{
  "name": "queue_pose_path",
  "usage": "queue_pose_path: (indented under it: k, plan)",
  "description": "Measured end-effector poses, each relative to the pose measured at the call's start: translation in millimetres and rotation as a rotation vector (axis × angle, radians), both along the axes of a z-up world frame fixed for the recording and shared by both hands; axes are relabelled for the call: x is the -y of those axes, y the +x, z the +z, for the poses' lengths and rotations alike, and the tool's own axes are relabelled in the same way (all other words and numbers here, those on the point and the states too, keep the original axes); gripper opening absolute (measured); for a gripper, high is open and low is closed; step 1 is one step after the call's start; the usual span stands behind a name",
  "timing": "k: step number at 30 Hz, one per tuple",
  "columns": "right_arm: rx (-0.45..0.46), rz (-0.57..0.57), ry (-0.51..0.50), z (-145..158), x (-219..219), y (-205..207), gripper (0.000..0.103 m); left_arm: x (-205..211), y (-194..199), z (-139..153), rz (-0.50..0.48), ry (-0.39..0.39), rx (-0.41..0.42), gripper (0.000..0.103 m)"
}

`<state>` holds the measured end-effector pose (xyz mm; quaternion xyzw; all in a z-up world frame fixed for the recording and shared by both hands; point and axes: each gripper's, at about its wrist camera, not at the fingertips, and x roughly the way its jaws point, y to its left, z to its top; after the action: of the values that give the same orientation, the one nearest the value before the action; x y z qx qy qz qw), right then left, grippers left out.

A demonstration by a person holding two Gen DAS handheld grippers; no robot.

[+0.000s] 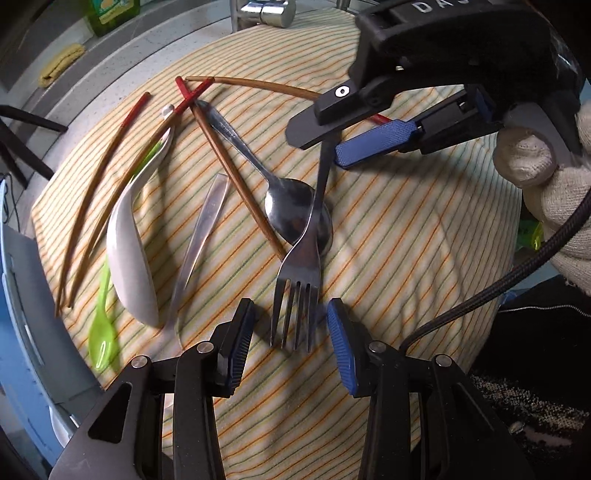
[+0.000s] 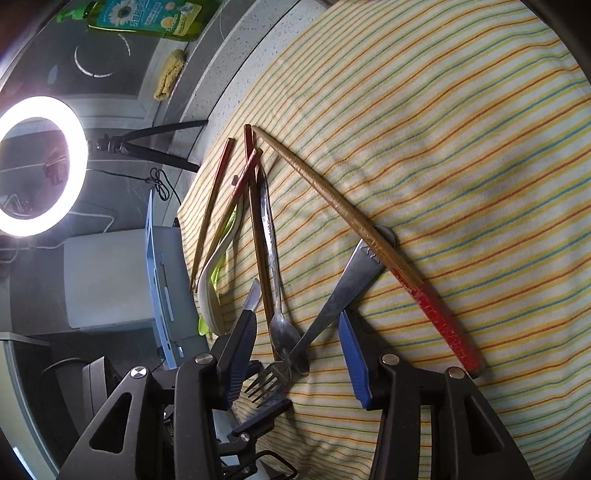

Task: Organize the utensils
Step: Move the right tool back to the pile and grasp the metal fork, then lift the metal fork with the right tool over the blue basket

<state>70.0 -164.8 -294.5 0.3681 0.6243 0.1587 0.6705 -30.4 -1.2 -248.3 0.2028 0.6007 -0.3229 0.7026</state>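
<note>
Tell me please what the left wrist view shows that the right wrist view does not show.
Only the left wrist view: the gloved hand holding the right gripper, whose open fingers straddle the fork handle, a chrome faucet, and the whole green plastic spoon.

Only the right wrist view: a lit ring light on its tripod, and the red end of the long chopstick.

Both: the striped cloth, the fork lying across the metal spoon, the white ceramic spoon, and the green detergent bottle.
</note>
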Motion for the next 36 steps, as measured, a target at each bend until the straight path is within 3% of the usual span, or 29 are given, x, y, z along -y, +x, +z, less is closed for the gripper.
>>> queue_pose_path:
  k: [2,4,6,9,15,25,36]
  plan:
    - [-0.008,0.005,0.004,-2.6,-4.1,-1.1,0.040,0.6,-6.3,-1.5,-0.010,0.000,0.015,0.037]
    - [-0.013,0.001,0.005,-5.2,-6.4,-1.9,0.036,3.4,-14.6,-1.1,-0.023,-0.015,0.009,0.025]
    - [-0.012,-0.006,0.003,-6.2,-8.0,-1.4,0.034,1.8,-16.9,-1.3,-0.025,-0.028,0.002,0.022]
    - [-0.008,-0.012,-0.012,-6.4,-9.3,-1.8,0.030,3.8,-15.7,-0.7,-0.015,-0.043,-0.004,0.022]
    - [-0.032,-0.021,-0.008,-11.5,-6.2,-7.4,0.010,-5.6,-3.7,4.7,0.013,-0.082,-0.047,0.022]
    - [-0.051,-0.018,0.069,-6.5,-7.0,-21.8,0.010,-33.2,-20.3,26.1,0.034,-0.116,-0.055,0.022]
    - [-0.027,0.082,0.131,10.2,-52.3,-26.5,0.010,-93.9,-49.5,67.7,0.136,-0.127,-0.034,0.022]
